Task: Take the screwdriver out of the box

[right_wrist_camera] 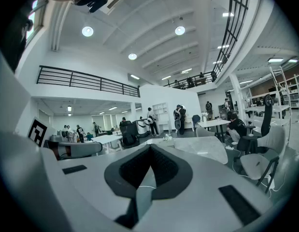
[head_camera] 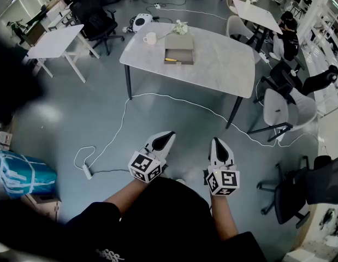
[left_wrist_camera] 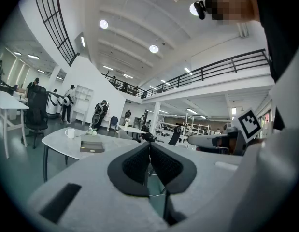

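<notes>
A shallow grey box lies open on the grey table across the room. Inside it, near its front wall, rests a screwdriver with a yellow handle. In the left gripper view the box is small and far off; the screwdriver does not show there. My left gripper and right gripper are held level over the floor, close to the person's body and well short of the table. Both are shut with nothing between the pads, as the left gripper and right gripper show in their own views.
A white mug and small flowers stand on the table behind the box. A white cable with a power strip runs across the floor in front. Office chairs stand at the right, a white desk at the left.
</notes>
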